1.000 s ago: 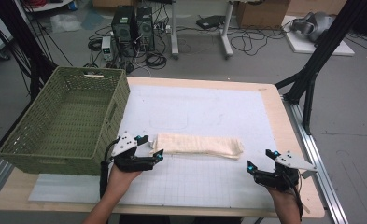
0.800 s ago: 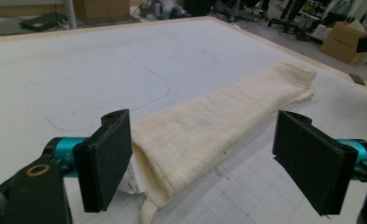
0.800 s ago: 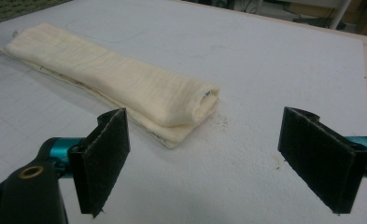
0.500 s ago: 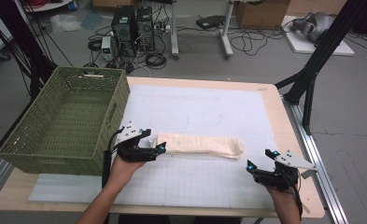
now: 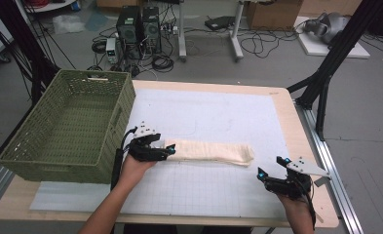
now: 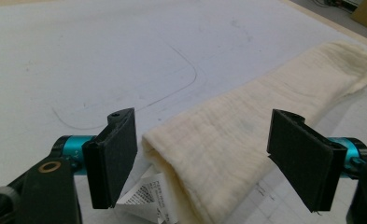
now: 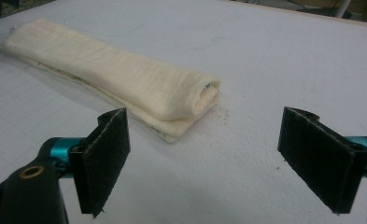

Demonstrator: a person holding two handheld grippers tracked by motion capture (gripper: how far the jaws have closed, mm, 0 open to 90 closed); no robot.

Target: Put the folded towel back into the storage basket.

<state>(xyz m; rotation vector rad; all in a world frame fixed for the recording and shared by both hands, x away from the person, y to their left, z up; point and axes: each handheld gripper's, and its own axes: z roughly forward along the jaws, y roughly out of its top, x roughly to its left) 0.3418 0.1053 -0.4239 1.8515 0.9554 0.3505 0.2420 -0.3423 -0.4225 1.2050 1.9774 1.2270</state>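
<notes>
Here the green basket (image 5: pixel 67 126) stood at the table's left, and the folded cream cloth (image 5: pixel 211 152) lay mid-mat. The left gripper (image 5: pixel 165 151), jaws spread wide, straddled its near end beside the white label (image 6: pixel 146 198); closing low over every layer would likely hold best. The right gripper (image 5: pixel 269 171) waited agape, apart. Since earlier, the left had advanced onto the cloth.

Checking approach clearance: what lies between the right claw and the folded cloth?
Bare white mat, apart from a few dark specks, separates the open right claw from the folded cloth, as the right gripper view shows.
</notes>
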